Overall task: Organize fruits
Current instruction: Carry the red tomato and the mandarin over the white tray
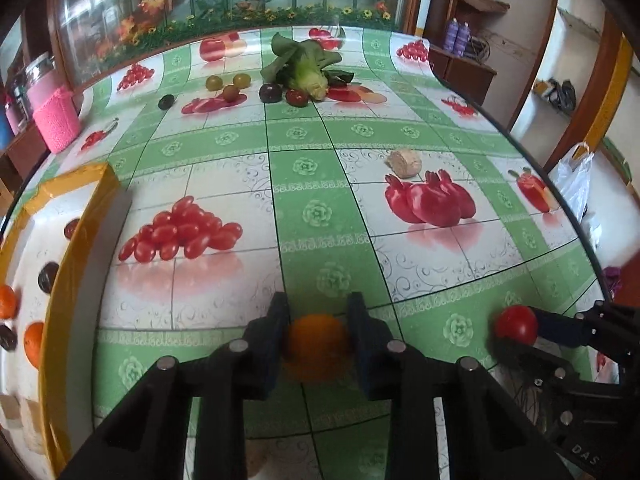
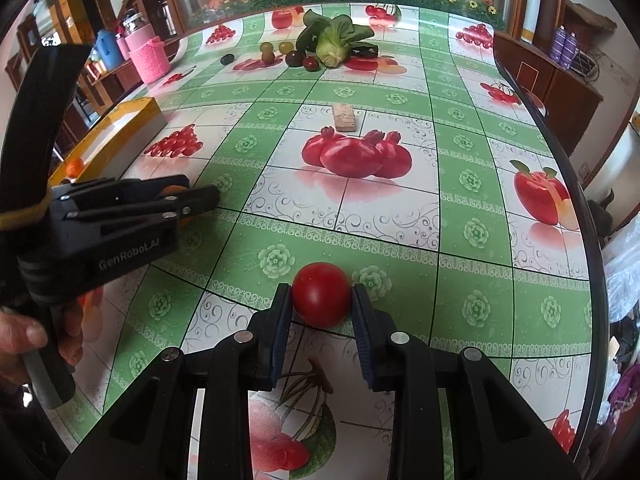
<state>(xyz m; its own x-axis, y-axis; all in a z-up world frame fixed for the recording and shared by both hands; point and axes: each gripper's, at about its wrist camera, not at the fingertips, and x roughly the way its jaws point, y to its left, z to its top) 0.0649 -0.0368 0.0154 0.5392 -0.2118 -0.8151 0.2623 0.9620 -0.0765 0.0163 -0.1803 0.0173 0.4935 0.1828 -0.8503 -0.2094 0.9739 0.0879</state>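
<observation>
While clamped between both pads of the left gripper point(image 1: 318, 342), an orange point(image 1: 316, 346), blurred, just above the green-checked tablecloth point(image 1: 320, 208). Over on the right gripper point(image 2: 321, 300): jaws pinched on a red tomato point(image 2: 321, 294), low over the cloth near the front edge. Two grippers side by side, near each other, each loaded. At far left, a yellow-rimmed tray point(image 1: 86, 216) holding oranges and dark plums. At the far end of the table, a leafy green vegetable point(image 1: 308, 66) lying among small fruits: greenish ones, dark ones, a red one touching it. Mid-table, alone, a pale beige lump point(image 1: 406, 162) beside the printed pomegranates.
</observation>
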